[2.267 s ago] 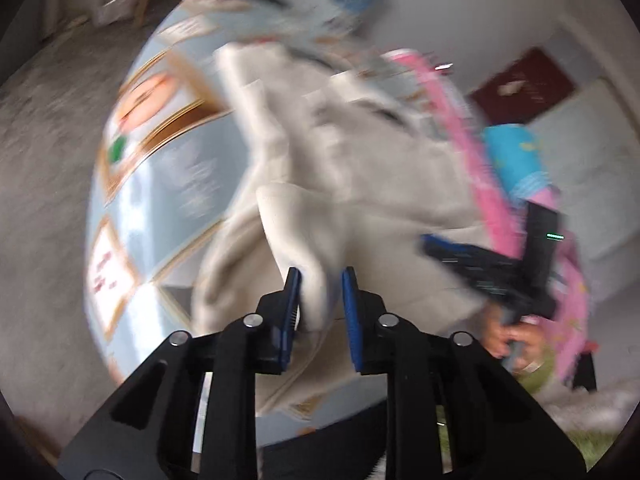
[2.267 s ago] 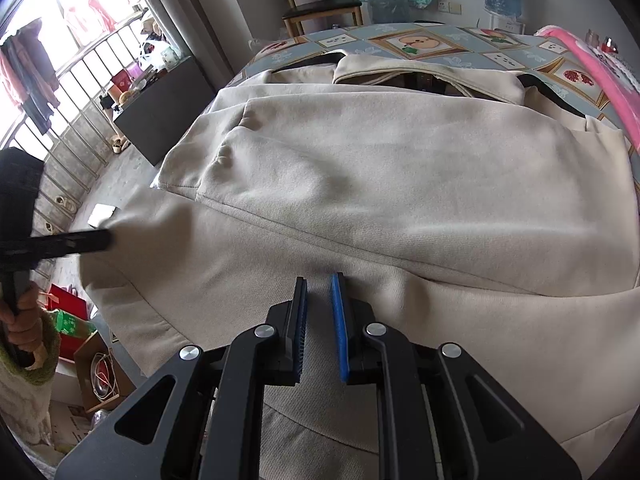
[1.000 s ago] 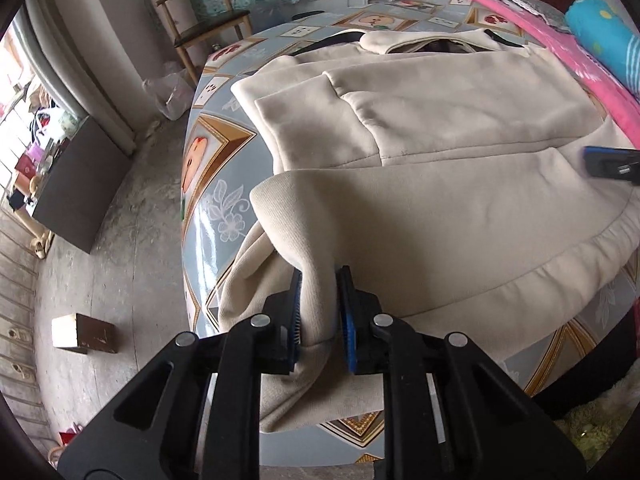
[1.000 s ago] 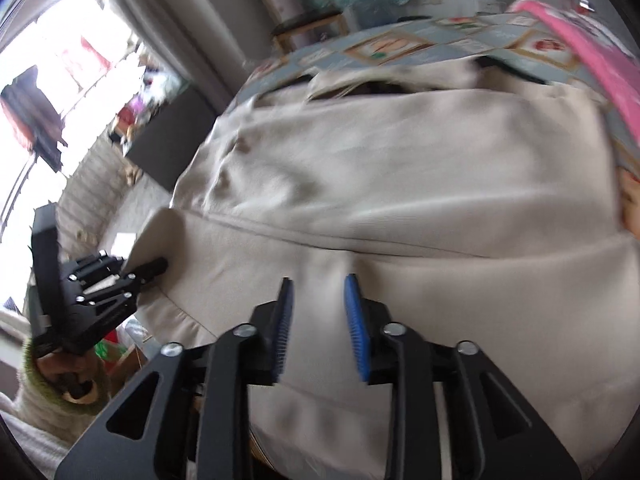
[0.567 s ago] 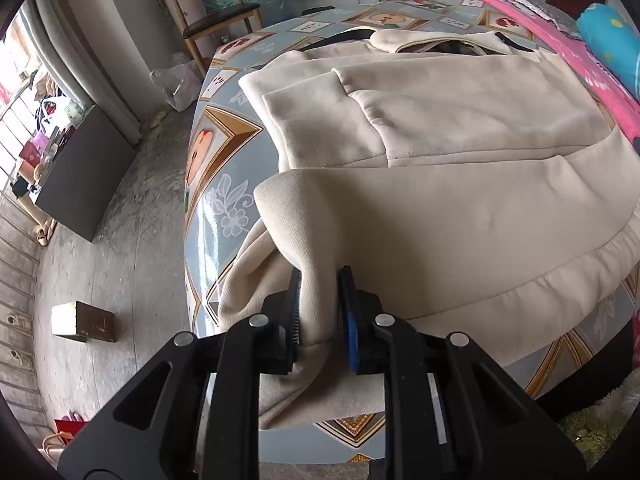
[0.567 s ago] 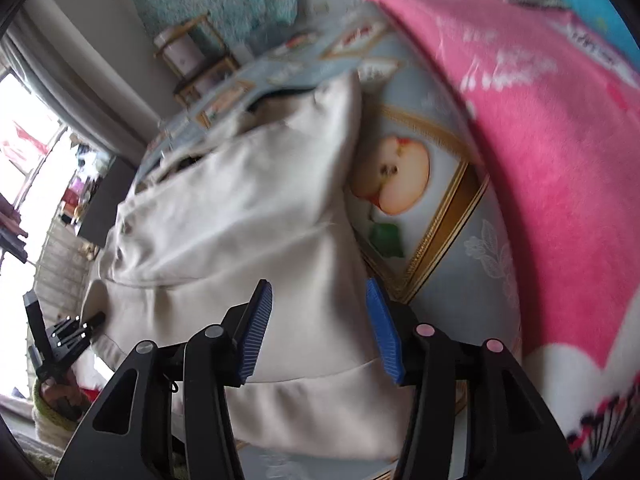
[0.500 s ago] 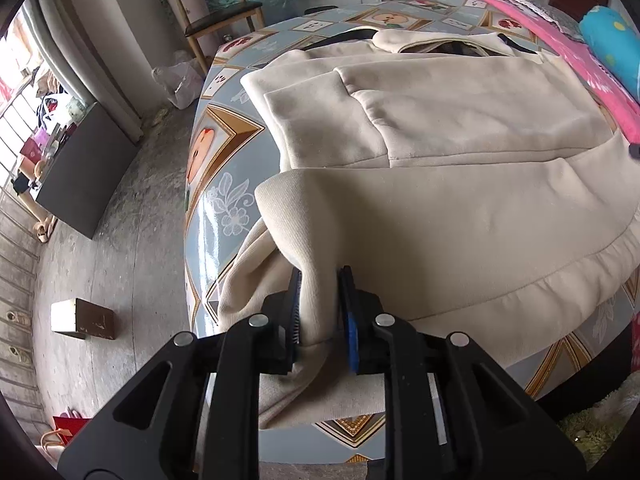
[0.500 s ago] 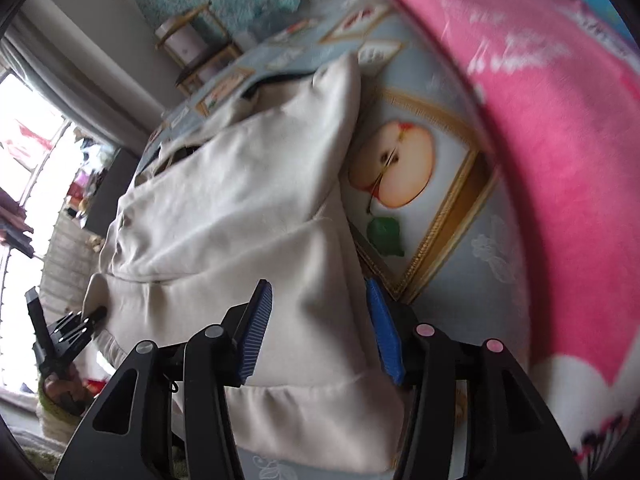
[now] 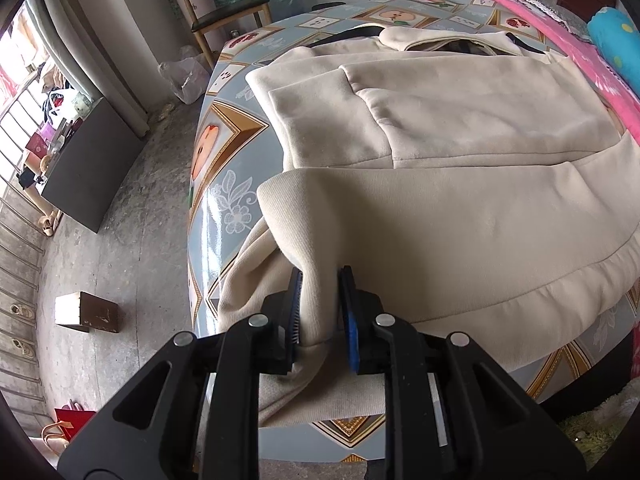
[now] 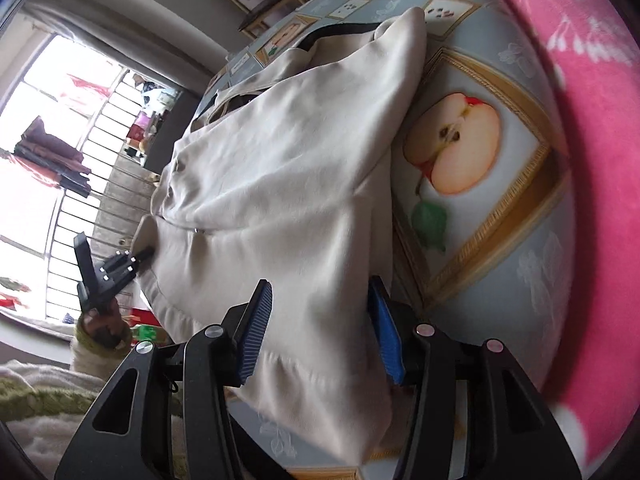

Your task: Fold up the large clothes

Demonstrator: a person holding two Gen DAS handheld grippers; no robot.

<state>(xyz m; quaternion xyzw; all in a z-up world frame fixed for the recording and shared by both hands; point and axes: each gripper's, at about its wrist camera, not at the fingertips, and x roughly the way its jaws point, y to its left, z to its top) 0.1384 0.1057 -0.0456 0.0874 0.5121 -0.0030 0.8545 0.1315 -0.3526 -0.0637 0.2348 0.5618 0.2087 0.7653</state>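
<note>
The left tool [image 9: 320, 304] pinches the cream jacket's [image 9: 440, 208] hem at the desk's [image 9: 212, 208] near edge, while the right tool [image 10: 318, 328] gapes wide around its opposite hem corner.

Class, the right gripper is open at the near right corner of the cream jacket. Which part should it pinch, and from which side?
Probably the ribbed hem of the cream jacket, approached from the table edge. That corner overhangs between the open right gripper fingers, matching the left gripper clamped on the opposite corner.
</note>
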